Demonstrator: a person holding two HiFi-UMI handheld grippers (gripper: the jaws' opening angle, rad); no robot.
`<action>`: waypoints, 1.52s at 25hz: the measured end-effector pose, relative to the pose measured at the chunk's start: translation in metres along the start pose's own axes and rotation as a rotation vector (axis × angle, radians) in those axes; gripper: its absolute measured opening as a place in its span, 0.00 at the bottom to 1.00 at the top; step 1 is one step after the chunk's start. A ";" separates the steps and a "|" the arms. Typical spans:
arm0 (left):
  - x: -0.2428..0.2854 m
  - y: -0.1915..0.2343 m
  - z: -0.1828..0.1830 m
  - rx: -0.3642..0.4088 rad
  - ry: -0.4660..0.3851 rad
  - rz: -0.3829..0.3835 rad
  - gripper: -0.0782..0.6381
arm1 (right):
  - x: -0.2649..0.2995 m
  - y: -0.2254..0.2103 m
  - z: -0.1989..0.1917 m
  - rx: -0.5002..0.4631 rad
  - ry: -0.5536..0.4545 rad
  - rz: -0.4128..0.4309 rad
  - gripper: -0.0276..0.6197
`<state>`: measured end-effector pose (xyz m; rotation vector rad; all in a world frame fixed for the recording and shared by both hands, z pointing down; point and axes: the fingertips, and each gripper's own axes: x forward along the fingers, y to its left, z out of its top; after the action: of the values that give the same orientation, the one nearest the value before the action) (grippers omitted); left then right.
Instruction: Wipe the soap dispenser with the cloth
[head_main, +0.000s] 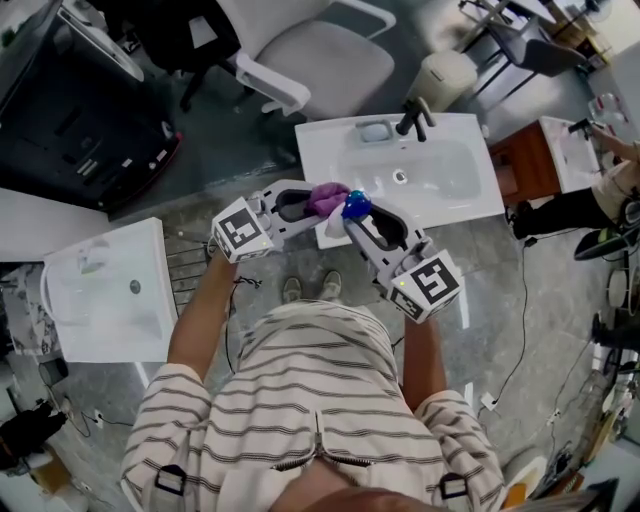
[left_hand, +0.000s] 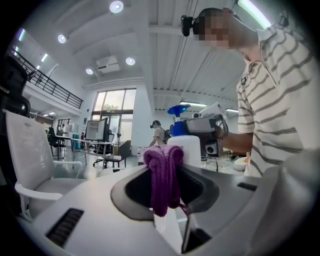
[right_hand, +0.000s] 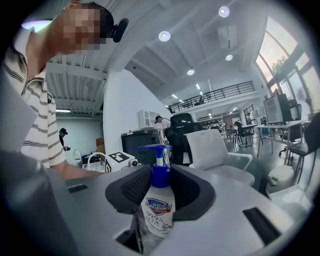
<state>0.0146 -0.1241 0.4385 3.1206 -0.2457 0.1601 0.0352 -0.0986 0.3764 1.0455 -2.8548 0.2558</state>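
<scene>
Above the near edge of a white sink, a person in a striped shirt holds two grippers tip to tip. The left tongs are clamped on a bunched purple cloth. The right tongs grip the body of an upright white soap dispenser with a blue pump. The cloth sits just beside the dispenser's top; contact is unclear.

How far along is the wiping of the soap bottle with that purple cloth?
Done: the right claw grips the soap dispenser and the left claw grips the purple cloth, both held up in front of the sink. In hand: the cloth sits right beside the dispenser's blue pump. Left: the wiping itself; I cannot tell how much has been rubbed yet.
</scene>
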 end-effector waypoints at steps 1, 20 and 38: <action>0.001 -0.001 -0.001 -0.003 0.000 -0.014 0.27 | 0.000 0.001 0.000 0.001 -0.001 0.008 0.25; 0.002 -0.020 -0.045 -0.138 0.072 -0.137 0.27 | -0.007 0.001 -0.008 0.110 -0.033 0.086 0.25; -0.031 -0.012 -0.033 -0.265 -0.079 0.184 0.27 | 0.000 -0.022 -0.033 0.079 0.005 -0.087 0.25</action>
<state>-0.0174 -0.1069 0.4682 2.8414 -0.5100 0.0033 0.0506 -0.1089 0.4113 1.1781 -2.8076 0.3666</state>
